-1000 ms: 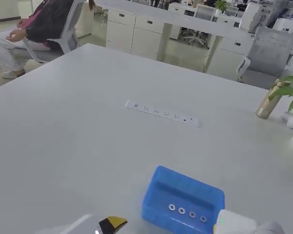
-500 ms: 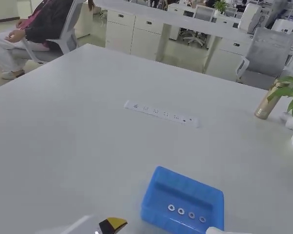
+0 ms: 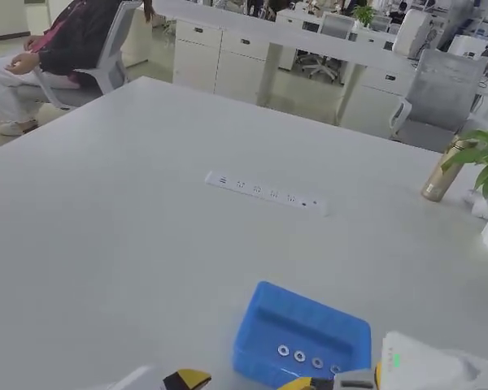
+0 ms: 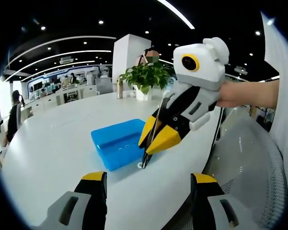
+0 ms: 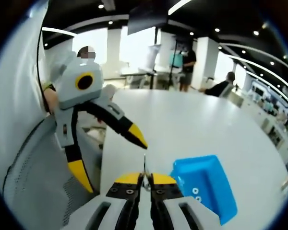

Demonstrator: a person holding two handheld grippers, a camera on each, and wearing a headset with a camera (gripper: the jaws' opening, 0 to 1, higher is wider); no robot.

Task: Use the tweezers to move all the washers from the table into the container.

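The blue container (image 3: 264,325) stands near the table's front edge with several washers (image 3: 299,356) in a row inside. My right gripper (image 5: 144,178) is shut on thin metal tweezers (image 5: 145,163). In the left gripper view, the right gripper (image 4: 158,136) points the tweezers (image 4: 151,139) down at the table just in front of the container (image 4: 116,143); a small washer (image 4: 139,165) seems to lie at their tip. My left gripper (image 4: 149,184) is open and holds nothing, just left of the container (image 5: 206,187). Its yellow tip (image 3: 187,379) shows at the bottom of the head view.
A white power strip (image 3: 264,193) lies across the middle of the table (image 3: 130,211). A gold bottle (image 3: 437,175) and a potted plant (image 3: 484,162) stand at the far right. A person sits on a chair (image 3: 106,57) beyond the far left corner.
The right gripper dropped almost out of the head view, then came back at the bottom right beside the container. The head camera tilted slightly. The left gripper has stayed put.
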